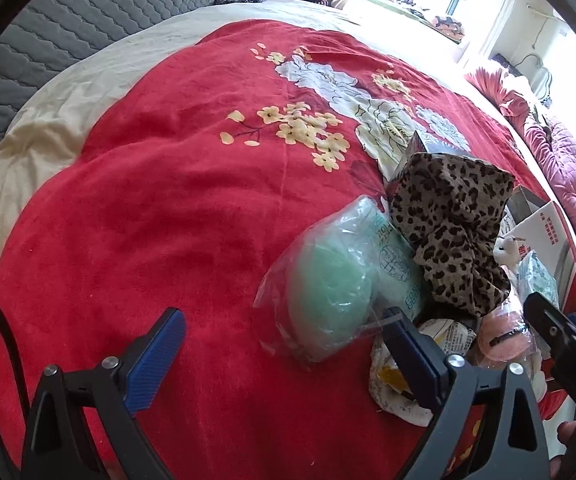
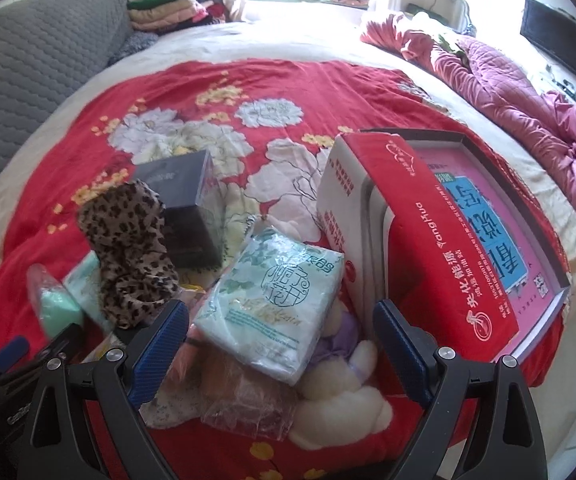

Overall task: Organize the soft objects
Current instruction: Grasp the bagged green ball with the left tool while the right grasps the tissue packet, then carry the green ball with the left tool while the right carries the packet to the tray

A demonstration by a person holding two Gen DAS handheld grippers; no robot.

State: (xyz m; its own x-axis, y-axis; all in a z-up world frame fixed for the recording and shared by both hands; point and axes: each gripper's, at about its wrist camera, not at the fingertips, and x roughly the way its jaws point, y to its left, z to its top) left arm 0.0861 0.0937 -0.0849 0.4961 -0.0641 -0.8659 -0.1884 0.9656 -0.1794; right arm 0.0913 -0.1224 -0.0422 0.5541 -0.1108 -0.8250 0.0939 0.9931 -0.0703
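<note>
Red plush covers the bed (image 1: pixel 148 220), and the soft things lie in one small heap on it, near both grippers. The left gripper (image 1: pixel 284 354) has its jaws wide open and holds nothing; its right finger is just beside the green item in a clear bag (image 1: pixel 327 280). The right gripper (image 2: pixel 282 346) is also open and empty, with the tissue pack (image 2: pixel 276 300) between its fingers and a little ahead.

The leopard cloth (image 2: pixel 128 248) stands crumpled against a dark box (image 2: pixel 188 204). A white plush toy (image 2: pixel 339 404) lies partly under the tissue pack, next to the red carton (image 2: pixel 419 240).

I judge that all these soft things are light and yield easily. The tissue pack has a smooth wrapper, so it may slip; taking it across its short side, near the middle, seems the safest. The bagged green item is also slippery, and the loose plastic alone may pull away, so the jaws should close on the body inside. The cloth is limp and can be pinched at any thick fold.
</note>
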